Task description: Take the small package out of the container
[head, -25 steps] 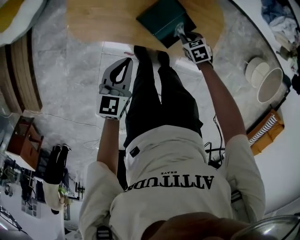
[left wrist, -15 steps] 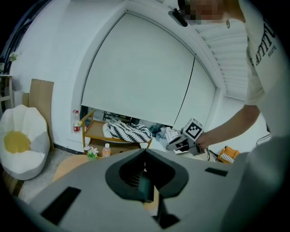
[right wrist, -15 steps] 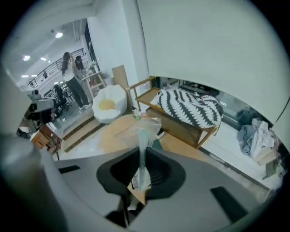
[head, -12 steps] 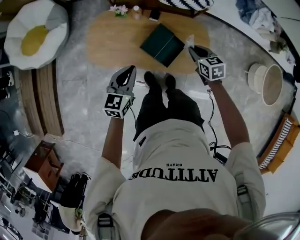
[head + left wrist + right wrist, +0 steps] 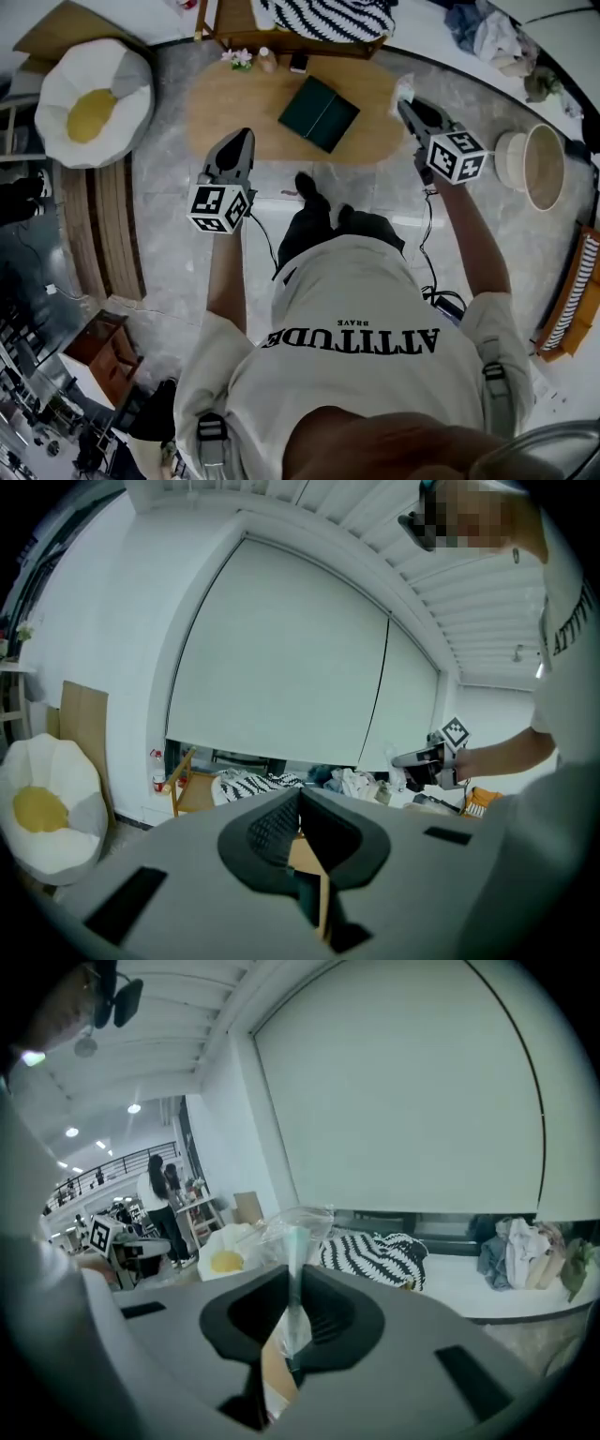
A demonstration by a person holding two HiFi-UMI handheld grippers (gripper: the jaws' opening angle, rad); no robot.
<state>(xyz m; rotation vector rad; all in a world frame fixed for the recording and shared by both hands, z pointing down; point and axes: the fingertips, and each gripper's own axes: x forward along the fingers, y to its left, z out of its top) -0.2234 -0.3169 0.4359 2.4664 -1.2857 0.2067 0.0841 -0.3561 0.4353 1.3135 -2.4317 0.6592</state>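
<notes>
Jaws of the right gripper (image 5: 411, 105) pinch the small clear package (image 5: 293, 1241), now lifted up and away from the dark green container (image 5: 319, 113) on the tabletop (image 5: 220, 117), so removal looks done, while the left gripper (image 5: 239, 142) hangs closed and empty.

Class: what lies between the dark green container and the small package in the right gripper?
Only bare wooden tabletop, seen in the head view. The container and the package, pinched in the right gripper, are apart.

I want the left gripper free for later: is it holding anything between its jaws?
No, the left gripper shows its jaws closed together, with nothing between them.
</notes>
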